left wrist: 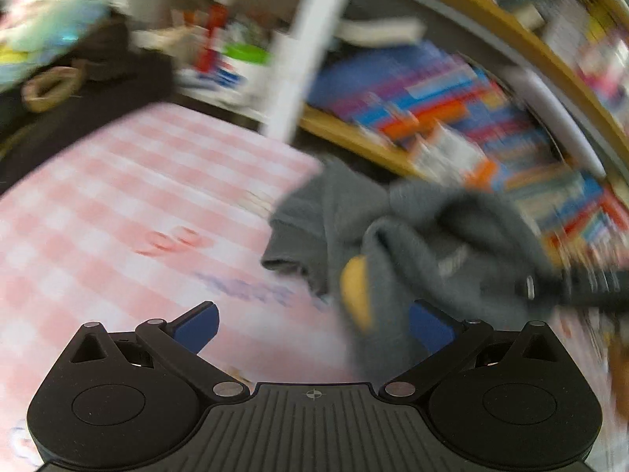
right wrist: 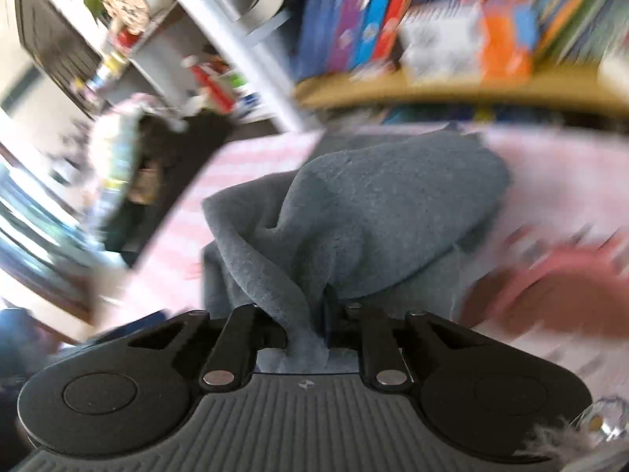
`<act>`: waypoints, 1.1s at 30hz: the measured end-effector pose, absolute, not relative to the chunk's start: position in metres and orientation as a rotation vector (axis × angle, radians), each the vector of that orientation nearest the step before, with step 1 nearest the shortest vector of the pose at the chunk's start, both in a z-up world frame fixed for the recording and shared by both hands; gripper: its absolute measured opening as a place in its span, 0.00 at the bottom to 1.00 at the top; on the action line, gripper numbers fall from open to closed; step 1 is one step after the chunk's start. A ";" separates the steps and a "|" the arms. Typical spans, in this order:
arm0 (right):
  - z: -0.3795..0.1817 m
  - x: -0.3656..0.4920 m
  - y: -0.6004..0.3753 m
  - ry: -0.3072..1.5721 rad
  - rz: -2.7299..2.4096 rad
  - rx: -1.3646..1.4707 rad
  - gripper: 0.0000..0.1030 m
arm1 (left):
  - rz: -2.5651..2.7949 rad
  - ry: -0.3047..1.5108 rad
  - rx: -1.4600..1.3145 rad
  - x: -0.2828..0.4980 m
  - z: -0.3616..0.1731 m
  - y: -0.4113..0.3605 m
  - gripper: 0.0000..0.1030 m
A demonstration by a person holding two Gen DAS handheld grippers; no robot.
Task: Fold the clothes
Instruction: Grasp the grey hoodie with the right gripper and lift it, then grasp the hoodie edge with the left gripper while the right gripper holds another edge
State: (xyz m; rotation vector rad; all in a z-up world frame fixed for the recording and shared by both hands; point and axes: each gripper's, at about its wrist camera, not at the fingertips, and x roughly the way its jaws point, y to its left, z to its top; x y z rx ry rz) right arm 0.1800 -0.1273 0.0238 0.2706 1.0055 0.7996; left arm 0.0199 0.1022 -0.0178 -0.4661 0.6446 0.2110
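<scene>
You've got one grey garment crumpled on one pink-and-white checked cloth, and that's it for clothes as far as I can count. Two grippers in play: the left gripper and the right gripper, one per hand. Far side there's one wooden bookshelf packed with books, way too blurry to count, plus one red bottle far left.

A: Support surface?
B: Bed with a pink-and-white checked sheet, faint red and blue prints on it.
A: What's on it?
B: Grey garment, crumpled, near the far edge. Reddish blurred item at right, can't identify.
</scene>
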 end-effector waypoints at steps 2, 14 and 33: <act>0.021 0.171 -0.116 1.021 0.831 0.351 0.12 | 0.243 0.605 -0.477 0.010 -0.011 0.114 1.00; 0.144 0.123 -0.198 0.509 0.861 0.674 0.10 | 0.075 0.492 -0.430 -0.019 0.015 0.100 1.00; -0.013 0.001 -0.354 0.886 -0.171 0.484 0.11 | -0.123 0.746 -0.310 0.030 -0.011 0.046 1.00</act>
